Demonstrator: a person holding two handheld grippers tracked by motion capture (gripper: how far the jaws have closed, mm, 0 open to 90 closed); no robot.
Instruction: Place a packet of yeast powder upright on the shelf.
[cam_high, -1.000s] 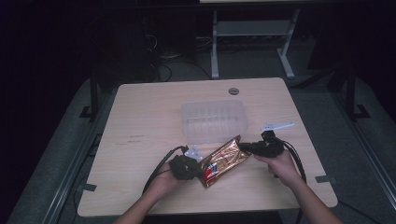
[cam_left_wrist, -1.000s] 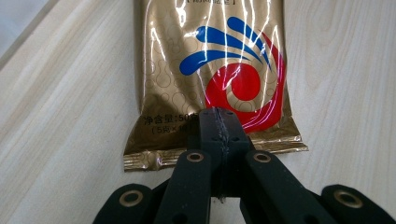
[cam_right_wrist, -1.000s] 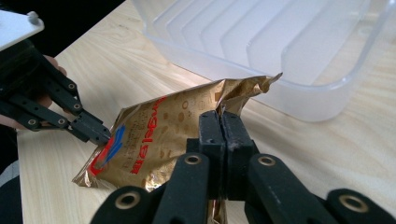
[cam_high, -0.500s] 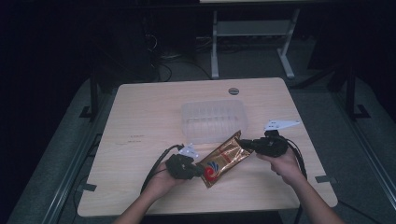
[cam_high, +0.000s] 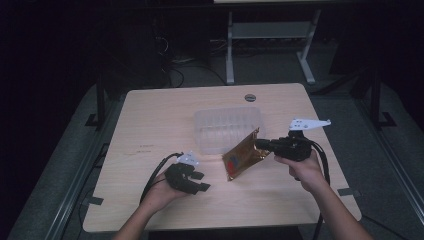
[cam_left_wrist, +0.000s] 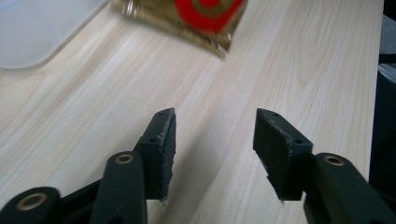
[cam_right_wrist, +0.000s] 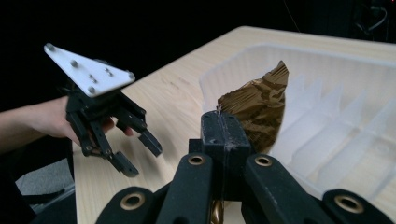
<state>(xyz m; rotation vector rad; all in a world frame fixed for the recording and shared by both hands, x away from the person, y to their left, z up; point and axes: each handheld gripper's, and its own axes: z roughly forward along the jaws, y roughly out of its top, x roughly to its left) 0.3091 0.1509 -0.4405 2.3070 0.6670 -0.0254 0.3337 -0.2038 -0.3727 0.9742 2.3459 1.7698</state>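
Left gripper (cam_high: 201, 181): fingers just opened, nothing between them; gold packet (cam_high: 243, 156) released.
Right gripper (cam_high: 260, 144): fingers clamped on packet's edge, lifted beside clear tray (cam_high: 227, 120), likely next.

On the pale wooden table (cam_high: 150, 125), the clear plastic compartment tray (cam_high: 227, 127) sits centrally; the crinkled gold foil packet (cam_high: 242, 156) hangs just before it, apparently lifted clear.

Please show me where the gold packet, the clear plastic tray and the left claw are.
gold packet (cam_high: 243, 157): high view, middle of its face.
clear plastic tray (cam_high: 226, 118): high view, back wall.
left claw (cam_high: 201, 181): high view, between its tips.
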